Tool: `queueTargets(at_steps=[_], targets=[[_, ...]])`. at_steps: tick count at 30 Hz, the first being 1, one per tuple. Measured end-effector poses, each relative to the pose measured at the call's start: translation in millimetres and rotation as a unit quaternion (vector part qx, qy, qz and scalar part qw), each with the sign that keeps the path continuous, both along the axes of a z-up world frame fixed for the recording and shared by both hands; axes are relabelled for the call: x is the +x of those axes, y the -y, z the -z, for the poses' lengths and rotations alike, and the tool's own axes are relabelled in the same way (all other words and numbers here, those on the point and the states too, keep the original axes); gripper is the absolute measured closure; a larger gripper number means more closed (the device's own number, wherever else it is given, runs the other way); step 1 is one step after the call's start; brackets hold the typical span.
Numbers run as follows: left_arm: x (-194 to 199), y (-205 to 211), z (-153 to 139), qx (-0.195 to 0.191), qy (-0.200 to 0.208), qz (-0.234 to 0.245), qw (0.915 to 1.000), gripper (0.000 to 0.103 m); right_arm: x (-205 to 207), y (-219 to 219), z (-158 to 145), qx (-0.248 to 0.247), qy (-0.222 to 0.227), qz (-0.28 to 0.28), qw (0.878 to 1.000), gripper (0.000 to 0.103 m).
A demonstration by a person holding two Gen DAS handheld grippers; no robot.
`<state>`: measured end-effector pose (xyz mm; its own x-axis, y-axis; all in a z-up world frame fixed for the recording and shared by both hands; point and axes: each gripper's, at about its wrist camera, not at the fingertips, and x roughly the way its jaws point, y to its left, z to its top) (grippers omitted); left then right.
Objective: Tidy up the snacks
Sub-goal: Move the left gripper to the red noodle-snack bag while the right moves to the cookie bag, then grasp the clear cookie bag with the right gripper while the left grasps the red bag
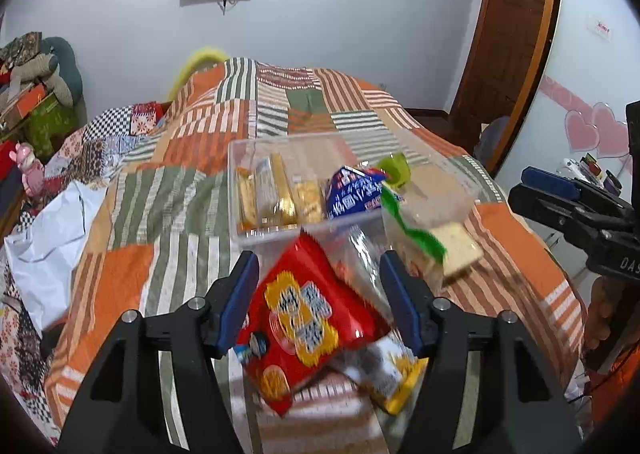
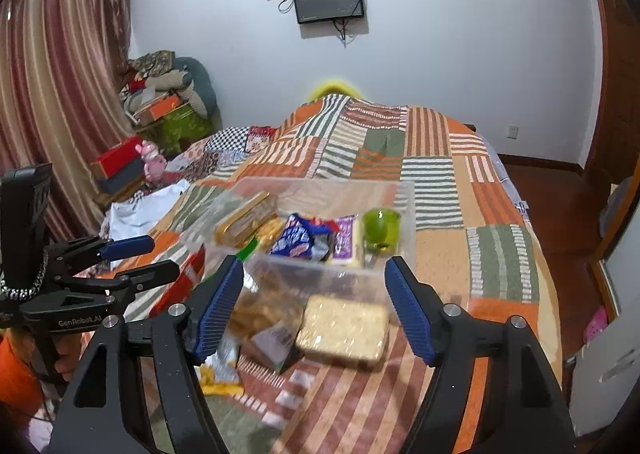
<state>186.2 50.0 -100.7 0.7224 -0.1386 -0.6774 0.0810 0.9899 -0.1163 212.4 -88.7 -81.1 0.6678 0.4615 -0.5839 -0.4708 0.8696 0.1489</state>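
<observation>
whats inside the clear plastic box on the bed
In the clear box: gold-wrapped snack bars upright at one end, a blue packet, a green cup, a purple pack. What lies under them is hidden.

The bed wears a patchwork bedspread of orange, olive-green and cream stripes, with a small black-and-white checked patch toward its far left edge. On it stands a clear plastic box holding gold-wrapped bars, a blue packet with white lettering and a lime-green cup. Near the bed's front edge lies a red packet with yellow panels, and beside it a yellow packet. A pale, speckled slab is there too. Both grippers are black with blue pads. The curtain is striped maroon and beige.
</observation>
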Motion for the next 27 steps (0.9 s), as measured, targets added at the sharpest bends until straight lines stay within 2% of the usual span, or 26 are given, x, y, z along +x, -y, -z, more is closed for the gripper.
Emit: queueTargets(at_steps=[4, 14, 19, 24, 27], targets=[[-9, -3, 8, -0.017, -0.009, -0.002, 0.9998, 0.037, -7, -4, 5, -0.003, -0.004, -0.007, 1.000, 0.030], [-13, -14, 39, -0.068, -0.049, -0.010, 0.9964, 0.035, -10, -11, 31, 0.006, -0.050, -0.023, 0.998, 0.030], [-19, -11, 49, -0.057, -0.049, -0.005, 0.9971, 0.022, -8, -17, 44, 0.005, -0.071, -0.034, 0.997, 0.030], [-25, -17, 59, -0.031, -0.049, -0.025, 0.9980, 0.021, -5, -30, 48, -0.003, -0.079, -0.044, 0.996, 0.030], [-30, -29, 60, -0.050, -0.049, -0.035, 0.9969, 0.021, -1, -38, 52, -0.009, -0.083, -0.050, 0.995, 0.030]])
